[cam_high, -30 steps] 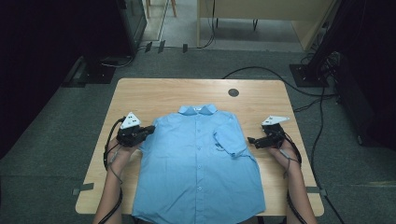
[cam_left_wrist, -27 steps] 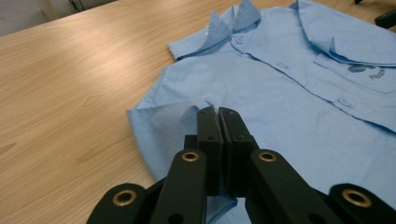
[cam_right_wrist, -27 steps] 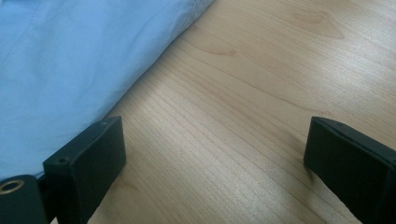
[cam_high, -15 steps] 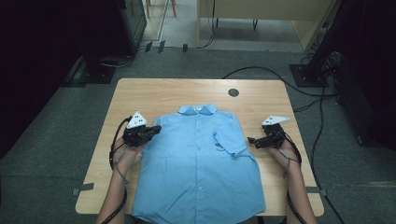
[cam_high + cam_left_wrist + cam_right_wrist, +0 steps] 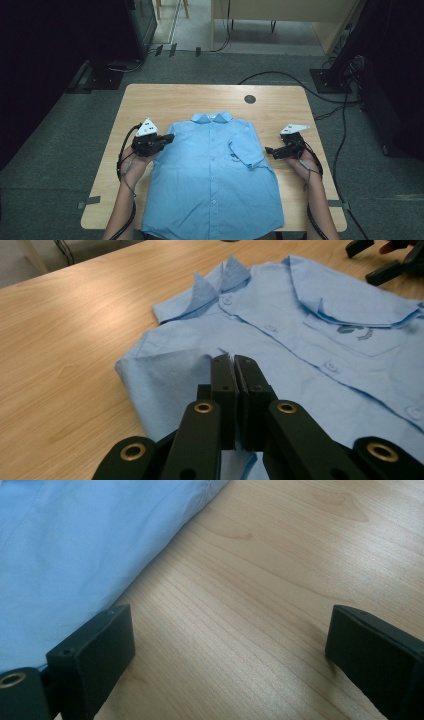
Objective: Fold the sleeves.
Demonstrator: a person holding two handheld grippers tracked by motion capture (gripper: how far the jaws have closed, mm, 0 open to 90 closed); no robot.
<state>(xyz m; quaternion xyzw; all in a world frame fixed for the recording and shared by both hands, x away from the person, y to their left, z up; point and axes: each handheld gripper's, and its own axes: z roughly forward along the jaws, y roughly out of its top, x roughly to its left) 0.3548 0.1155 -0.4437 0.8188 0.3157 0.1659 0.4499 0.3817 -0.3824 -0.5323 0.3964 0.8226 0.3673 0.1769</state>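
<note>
Even overhead light falls on the table (image 5: 165,102); everything around the table goes dim, near black to its left and right. Shadows on the table are soft and short. The high view is slightly soft and low in detail. In the left gripper view, pale sheen lies on the table's wood, the near black jaws are a little blurred, and the shirt (image 5: 320,340) is sharp. In the right gripper view, glare streaks the table's grain and the jaws are soft.
</note>
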